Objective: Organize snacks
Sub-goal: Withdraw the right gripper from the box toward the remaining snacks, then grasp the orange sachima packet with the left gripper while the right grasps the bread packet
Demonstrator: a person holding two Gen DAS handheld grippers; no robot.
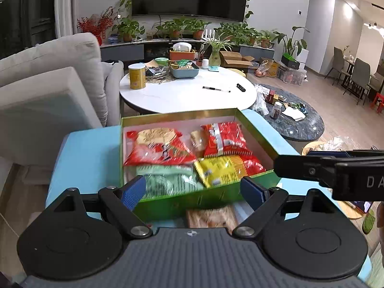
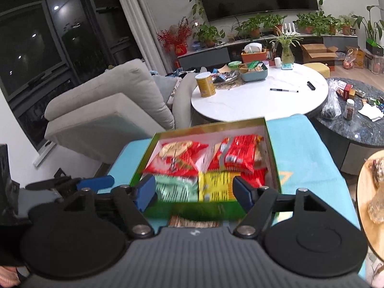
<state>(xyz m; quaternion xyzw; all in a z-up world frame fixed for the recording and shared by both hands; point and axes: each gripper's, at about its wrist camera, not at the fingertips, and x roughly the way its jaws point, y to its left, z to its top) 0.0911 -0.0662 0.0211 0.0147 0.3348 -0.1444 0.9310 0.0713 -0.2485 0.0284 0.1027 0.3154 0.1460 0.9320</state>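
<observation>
A green box [image 1: 165, 206] [image 2: 211, 210] with a white inside sits on a light blue stool [image 1: 79, 158] [image 2: 300, 144]. It holds red snack packs [image 1: 163, 148] [image 2: 177, 158], a yellow pack [image 1: 216, 170] [image 2: 213, 184] and a pale green pack [image 1: 165, 180] [image 2: 175, 187]. A brown snack pack [image 1: 211, 217] [image 2: 194, 222] lies on the stool in front of the box. My left gripper [image 1: 193, 192] is open and empty above the box's near wall. My right gripper [image 2: 192, 192] is open and empty there too; it shows from the side in the left wrist view [image 1: 278, 165].
A grey sofa [image 1: 48, 84] stands at the left. A white round table [image 1: 187, 93] with a yellow can [image 1: 136, 75], a pen and a blue basket is behind the stool. A dark marble table [image 1: 300, 120] with clutter is at the right. A wooden round tray [image 2: 369, 192] lies at the right.
</observation>
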